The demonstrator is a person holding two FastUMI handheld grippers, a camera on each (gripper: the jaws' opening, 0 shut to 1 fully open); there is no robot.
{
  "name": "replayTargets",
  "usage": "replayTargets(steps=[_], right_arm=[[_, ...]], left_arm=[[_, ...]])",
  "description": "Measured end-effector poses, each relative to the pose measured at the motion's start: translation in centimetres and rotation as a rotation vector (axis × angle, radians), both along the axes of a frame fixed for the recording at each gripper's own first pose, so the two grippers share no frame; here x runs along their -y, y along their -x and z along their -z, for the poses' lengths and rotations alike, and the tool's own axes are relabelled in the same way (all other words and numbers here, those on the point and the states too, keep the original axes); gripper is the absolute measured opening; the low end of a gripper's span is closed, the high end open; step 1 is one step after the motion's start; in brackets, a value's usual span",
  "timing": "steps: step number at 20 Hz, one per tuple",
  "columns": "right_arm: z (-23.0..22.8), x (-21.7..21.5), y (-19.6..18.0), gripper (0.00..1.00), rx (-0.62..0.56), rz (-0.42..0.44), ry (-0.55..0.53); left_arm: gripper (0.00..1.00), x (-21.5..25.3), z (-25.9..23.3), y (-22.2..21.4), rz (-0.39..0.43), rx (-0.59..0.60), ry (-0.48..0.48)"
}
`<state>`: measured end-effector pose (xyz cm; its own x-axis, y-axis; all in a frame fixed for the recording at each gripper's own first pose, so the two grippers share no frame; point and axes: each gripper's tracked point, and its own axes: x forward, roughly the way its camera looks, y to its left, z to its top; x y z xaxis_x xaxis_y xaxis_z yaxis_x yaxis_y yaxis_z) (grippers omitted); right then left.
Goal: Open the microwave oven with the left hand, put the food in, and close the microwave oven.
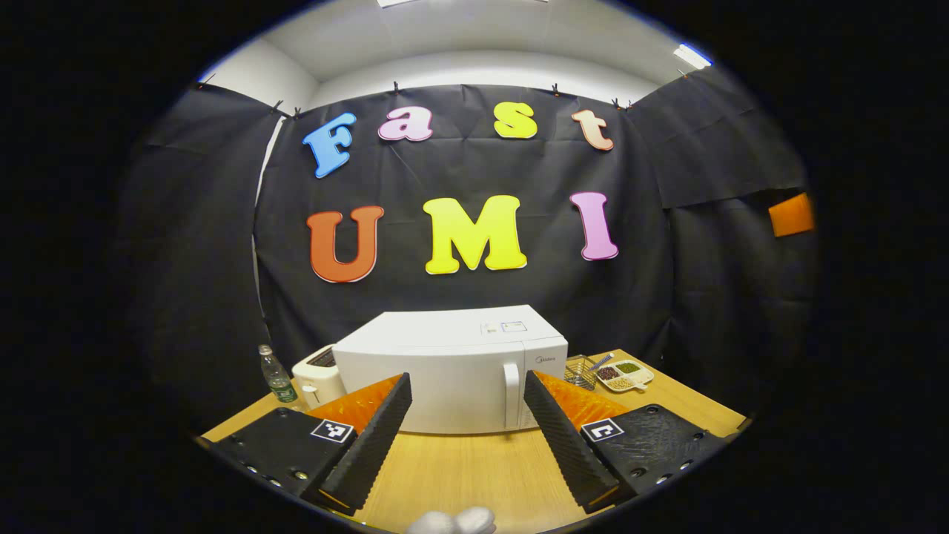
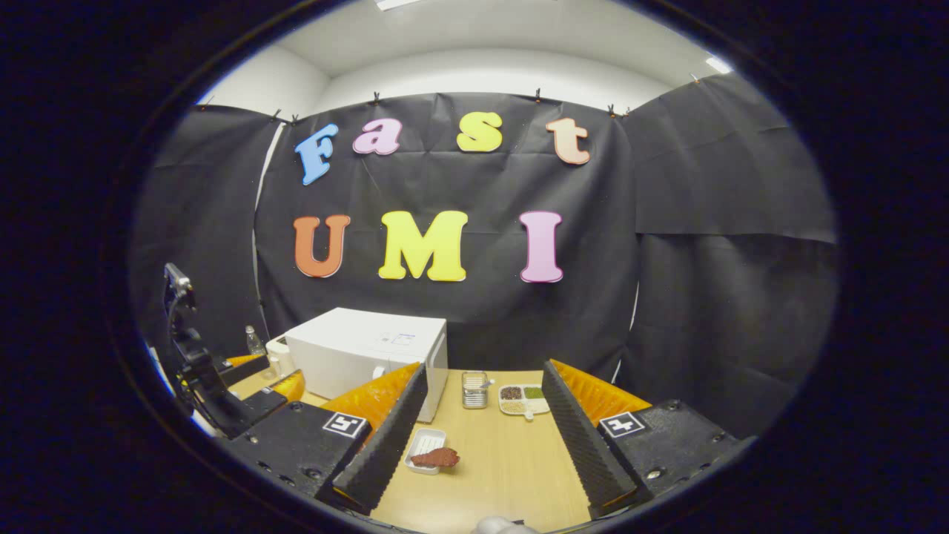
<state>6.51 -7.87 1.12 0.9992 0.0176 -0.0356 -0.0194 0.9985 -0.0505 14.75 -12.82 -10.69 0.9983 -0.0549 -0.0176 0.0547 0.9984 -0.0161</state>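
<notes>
Standing shut at the back of the wooden table (image 1: 474, 475), the white microwave oven (image 1: 452, 371) presents its vertical door handle (image 1: 511, 394) toward the left gripper (image 1: 467, 426), which faces it spread wide, empty, touching nothing, apparently lined up to pull. Right gripper (image 2: 482, 437): likewise spread and empty, with the food (image 2: 436, 458) on its small white tray (image 2: 425, 443) lying just ahead near its left finger, apart from the oven.
</notes>
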Motion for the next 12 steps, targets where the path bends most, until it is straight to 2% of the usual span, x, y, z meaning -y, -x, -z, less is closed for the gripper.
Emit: replayTargets(steps=[6,12], right_arm=[[1.9,2.7,-2.1,0.99,-0.057,0.01,0.044],[3.2,5.2,-3.9,0.99,-0.102,0.037,0.052]], left_arm=[[0.96,4.6,5.5,-8.9,0.004,-0.049,-0.012],[0.96,5.7,10.5,-15.1,-0.022,-0.11,0.002]])
